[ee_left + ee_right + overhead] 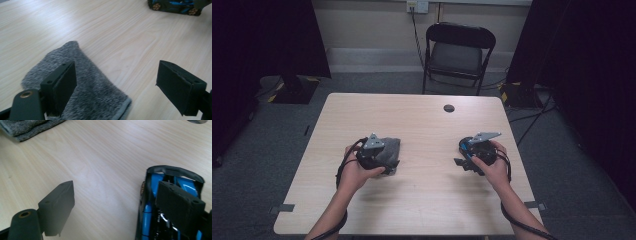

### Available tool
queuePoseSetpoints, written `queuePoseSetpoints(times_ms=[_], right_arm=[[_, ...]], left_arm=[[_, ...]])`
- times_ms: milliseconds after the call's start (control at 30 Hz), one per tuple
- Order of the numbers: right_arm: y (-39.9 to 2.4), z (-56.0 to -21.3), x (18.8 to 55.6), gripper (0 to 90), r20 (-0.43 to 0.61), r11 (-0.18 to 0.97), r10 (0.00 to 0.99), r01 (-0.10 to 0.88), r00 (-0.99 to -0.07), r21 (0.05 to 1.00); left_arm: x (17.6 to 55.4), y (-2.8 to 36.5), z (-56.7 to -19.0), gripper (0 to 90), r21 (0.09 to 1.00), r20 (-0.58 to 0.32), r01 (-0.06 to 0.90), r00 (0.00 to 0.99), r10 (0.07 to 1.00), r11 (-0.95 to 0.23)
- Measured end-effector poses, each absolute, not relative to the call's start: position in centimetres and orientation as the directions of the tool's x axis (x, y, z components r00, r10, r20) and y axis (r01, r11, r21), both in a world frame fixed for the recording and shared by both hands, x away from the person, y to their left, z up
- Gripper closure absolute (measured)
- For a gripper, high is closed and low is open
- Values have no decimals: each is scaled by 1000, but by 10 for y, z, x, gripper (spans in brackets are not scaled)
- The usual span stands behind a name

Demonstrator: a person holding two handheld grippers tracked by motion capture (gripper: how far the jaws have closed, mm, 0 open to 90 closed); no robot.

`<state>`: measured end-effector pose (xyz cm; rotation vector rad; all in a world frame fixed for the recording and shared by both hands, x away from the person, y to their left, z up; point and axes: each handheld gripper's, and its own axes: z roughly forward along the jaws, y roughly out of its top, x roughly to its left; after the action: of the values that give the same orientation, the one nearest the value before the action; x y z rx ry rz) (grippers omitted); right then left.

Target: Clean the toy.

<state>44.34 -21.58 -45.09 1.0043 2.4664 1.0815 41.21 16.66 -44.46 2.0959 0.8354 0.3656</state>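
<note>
Two tools are in my hands, and both stand released with nothing clamped. On the left tool (116, 82) the jaws are spread wide over bare wood; the grey cloth (82, 87) lies on the desk (120, 32) under and behind its left-hand jaw, a folded fuzzy piece with a hemmed edge nearest the camera. On the right tool (125, 206) the jaws also gape; the blue and black toy car (152, 220) sits under and behind its right-hand jaw, outside the gap rather than in it, wheels on the desk as far as I can tell.

As I judge it, the risk on the right side is that closing now would either catch nothing or push the car sideways with the outer face of that jaw, since the car can roll. On the left side, a low sweep could drag a cloth corner along and undo the fold, because the jaw hangs right over the pile.

From the high view, the left hand (357, 170) grips its tool at the near edge of the cloth, forearm coming up from the near desk edge. The right hand (492, 162) holds its tool tilted toward the desk's middle, well apart from the other.
</note>
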Motion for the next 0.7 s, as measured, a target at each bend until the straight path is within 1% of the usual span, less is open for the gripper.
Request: queuePoseSetpoints(times_ms=[133,333,367,500,700], right_arm=[[-209,-452,437,149,35,497,664,475,-747,726],[-199,-455,426,149,41,512,631,455,-775,728],[-197,-456,424,149,43,517,624,453,-780,727],[-190,-459,416,149,46,528,600,438,-799,727],[-179,-469,403,150,61,548,563,428,-824,719]], left_arm=[[408,158,-446,162,790,-30,420,754,656,-446],[398,145,-451,162,796,-71,416,785,616,-439],[397,143,-452,161,793,-62,408,792,607,-452],[388,135,-459,161,787,-89,416,807,584,-456],[374,121,-470,162,767,-99,407,838,536,-495]])
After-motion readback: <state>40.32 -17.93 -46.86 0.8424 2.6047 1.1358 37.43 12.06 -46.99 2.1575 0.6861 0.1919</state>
